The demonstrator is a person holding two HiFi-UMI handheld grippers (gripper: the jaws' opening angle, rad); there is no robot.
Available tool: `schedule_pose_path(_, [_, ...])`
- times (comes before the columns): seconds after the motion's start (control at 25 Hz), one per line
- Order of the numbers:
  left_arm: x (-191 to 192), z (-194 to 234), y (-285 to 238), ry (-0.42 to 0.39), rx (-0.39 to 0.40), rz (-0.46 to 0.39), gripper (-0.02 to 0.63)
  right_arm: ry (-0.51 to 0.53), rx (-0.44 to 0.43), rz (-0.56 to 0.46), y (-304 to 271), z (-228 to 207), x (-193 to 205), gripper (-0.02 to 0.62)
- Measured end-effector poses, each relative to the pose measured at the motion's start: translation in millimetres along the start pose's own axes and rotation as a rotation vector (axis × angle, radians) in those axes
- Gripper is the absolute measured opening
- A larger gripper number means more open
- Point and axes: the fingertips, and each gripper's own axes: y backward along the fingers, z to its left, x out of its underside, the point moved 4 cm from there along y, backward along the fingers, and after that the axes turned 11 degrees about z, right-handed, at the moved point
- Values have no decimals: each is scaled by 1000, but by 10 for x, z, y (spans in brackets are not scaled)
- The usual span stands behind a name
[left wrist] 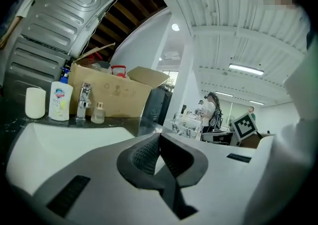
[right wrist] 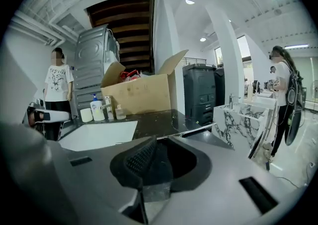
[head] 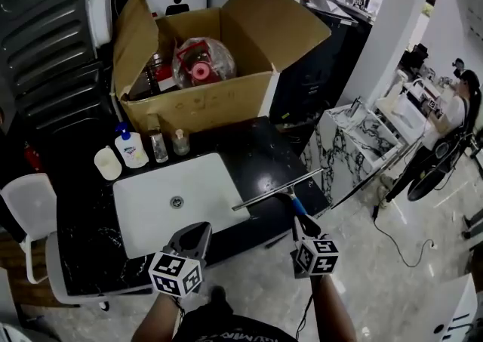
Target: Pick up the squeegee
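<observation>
The squeegee has a long metal blade and a blue handle; it lies slantwise over the right front corner of the black counter. My right gripper is at the handle's near end, shut on it. In the right gripper view the jaws are closed together and the blade shows as a dark bar just beyond them. My left gripper is shut with nothing in it, at the front edge of the white sink. Its pads meet in the left gripper view.
An open cardboard box full of items stands at the back of the counter. In front of it are a soap bottle, a white cup, a faucet and a small bottle. A marble-patterned stand is right, a white chair left.
</observation>
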Motion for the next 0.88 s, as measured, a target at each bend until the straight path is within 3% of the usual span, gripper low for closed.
schedule_pose_path(0.12, [-115, 190, -195, -17, -8, 18, 20, 21, 38, 52, -268, -87, -103, 69])
schedule_pose_path(0.2, [-181, 306, -314, -19, -8, 25, 20, 40, 52, 93, -444, -159, -148, 154])
schedule_pose_path(0.28, [-229, 413, -430, -14, -1, 31, 20, 60, 60, 141, -615, -231, -173, 183])
schedule_pose_path(0.64, [-343, 766, -881, 10, 10, 64, 20, 170, 48, 358, -1277, -482, -179, 196])
schedule_pose_path(0.88, [-350, 860, -1078, 24, 9, 82, 20, 220, 4, 423, -1472, -502, -196, 195])
